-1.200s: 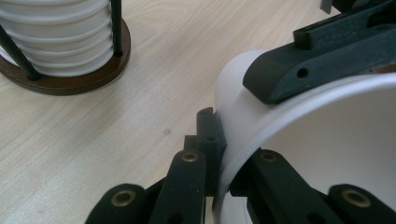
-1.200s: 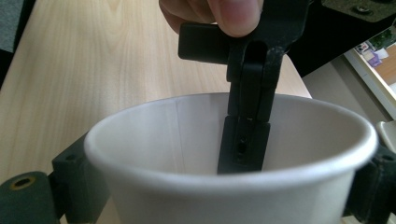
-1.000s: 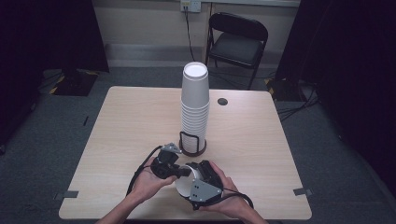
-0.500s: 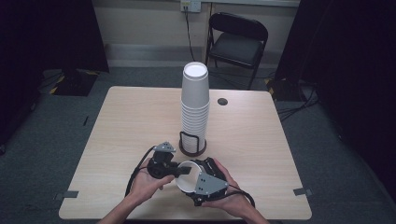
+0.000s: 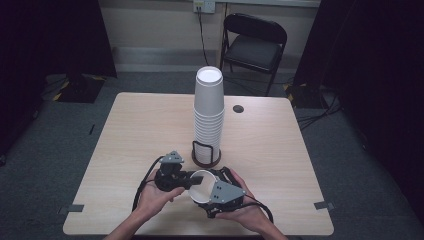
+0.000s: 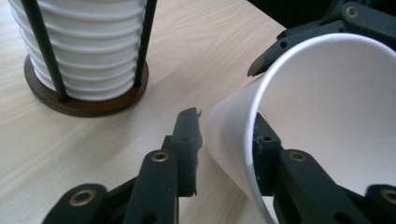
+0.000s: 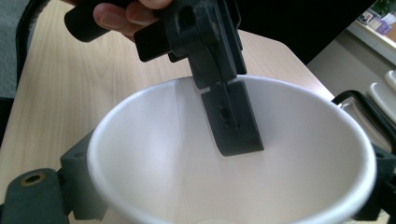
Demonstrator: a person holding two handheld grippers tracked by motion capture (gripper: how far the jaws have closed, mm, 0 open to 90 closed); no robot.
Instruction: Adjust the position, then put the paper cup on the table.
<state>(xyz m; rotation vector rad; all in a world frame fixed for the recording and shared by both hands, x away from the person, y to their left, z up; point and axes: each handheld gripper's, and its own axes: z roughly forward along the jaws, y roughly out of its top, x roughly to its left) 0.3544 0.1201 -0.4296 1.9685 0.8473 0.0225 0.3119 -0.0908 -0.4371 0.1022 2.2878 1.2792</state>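
A single white paper cup (image 5: pixel 200 185) is tipped over near the table's front edge, between both hands. My right gripper (image 5: pixel 205 192) is shut on the cup (image 7: pixel 154 140), with one jaw on each side of its body. Its jaws have just closed in a little. My left gripper (image 5: pixel 192 181) straddles the rim from the left. One of its fingers (image 7: pixel 232 116) is inside the cup, the other stands just off the outer wall (image 6: pixel 327 116). Its jaws have just been opening and no longer pinch the rim. A tall stack of white cups (image 5: pixel 209 110) stands in a black wire holder (image 5: pixel 206 152).
The holder's brown base (image 6: pixel 84 105) sits close beyond the grippers. A small dark disc (image 5: pixel 238 108) lies on the wooden table (image 5: pixel 125 140) right of the stack. A black folding chair (image 5: pixel 255 42) stands behind the table. Cables trail from both grippers near the front edge.
The left gripper's jaws have parted at the cup's rim. Both hands and the cup have stayed almost where they were.
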